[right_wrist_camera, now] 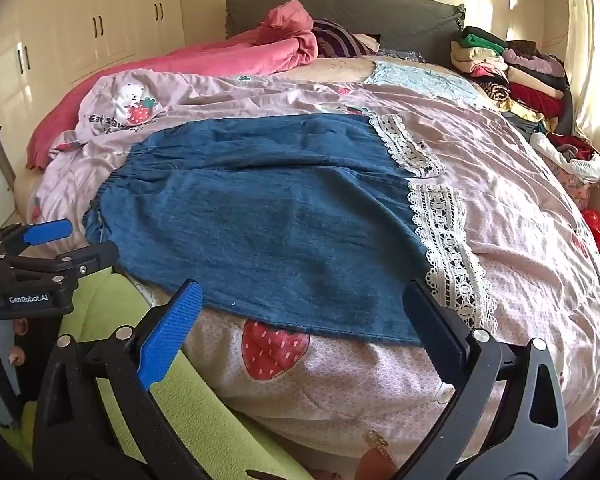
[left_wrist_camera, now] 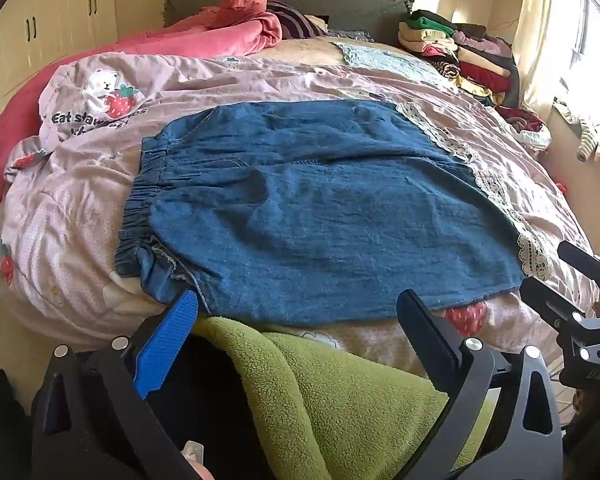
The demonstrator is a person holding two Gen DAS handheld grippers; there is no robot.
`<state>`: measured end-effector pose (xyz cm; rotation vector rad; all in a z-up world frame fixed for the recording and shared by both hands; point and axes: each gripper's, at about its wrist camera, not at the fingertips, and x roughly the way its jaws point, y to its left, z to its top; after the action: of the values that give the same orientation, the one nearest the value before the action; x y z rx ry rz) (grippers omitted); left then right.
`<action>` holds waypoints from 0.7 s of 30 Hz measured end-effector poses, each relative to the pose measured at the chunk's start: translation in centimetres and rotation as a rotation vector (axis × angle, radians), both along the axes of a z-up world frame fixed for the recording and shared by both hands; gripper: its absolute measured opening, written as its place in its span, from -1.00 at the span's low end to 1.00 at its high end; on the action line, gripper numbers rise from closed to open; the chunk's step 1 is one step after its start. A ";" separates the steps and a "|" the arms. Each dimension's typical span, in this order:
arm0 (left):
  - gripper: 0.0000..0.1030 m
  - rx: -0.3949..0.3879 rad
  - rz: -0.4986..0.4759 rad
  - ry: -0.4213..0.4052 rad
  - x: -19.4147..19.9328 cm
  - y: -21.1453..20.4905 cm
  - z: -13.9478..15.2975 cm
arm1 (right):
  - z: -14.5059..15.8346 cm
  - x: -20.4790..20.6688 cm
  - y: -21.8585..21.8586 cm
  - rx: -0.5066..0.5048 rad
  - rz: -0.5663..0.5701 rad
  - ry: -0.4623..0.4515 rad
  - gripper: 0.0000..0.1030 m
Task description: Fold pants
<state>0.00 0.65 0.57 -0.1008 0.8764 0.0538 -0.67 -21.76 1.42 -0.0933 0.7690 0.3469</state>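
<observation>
— Pink strawberry-print bedding [left_wrist_camera: 228, 80] covers the bed from the left wrist view, with cream wardrobe doors [left_wrist_camera: 60, 20] behind. Where are the pants?

— The blue denim pants [left_wrist_camera: 320, 208] lie flat across the quilt, elastic waistband to the left, lace-trimmed hems to the right. The left gripper [left_wrist_camera: 300, 312] hangs at their near edge, jaws spread wide, nothing between them. A green fleece [left_wrist_camera: 340, 392] lies beneath it.

— And at the far right?

— The right gripper's dark fingers [left_wrist_camera: 580, 280] poke in near the lace.

— From the right wrist view?

— Same quilt [right_wrist_camera: 520, 200]; pants [right_wrist_camera: 260, 220] in the middle, folded clothes [right_wrist_camera: 512, 72] stacked by the headboard. The right gripper [right_wrist_camera: 304, 304] gapes wide at the near denim edge, gripping nothing. The left gripper [right_wrist_camera: 80, 240] sits beside the waistband, parted, empty.
</observation>
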 end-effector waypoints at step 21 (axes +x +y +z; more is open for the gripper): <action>0.92 0.007 -0.001 -0.010 -0.5 -0.2 0.6 | -0.2 -0.3 0.5 -0.013 -0.001 -0.008 0.84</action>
<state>-0.47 0.42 1.15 -0.0940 0.8662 0.0557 -1.00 -21.29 1.25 -0.1065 0.7634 0.3405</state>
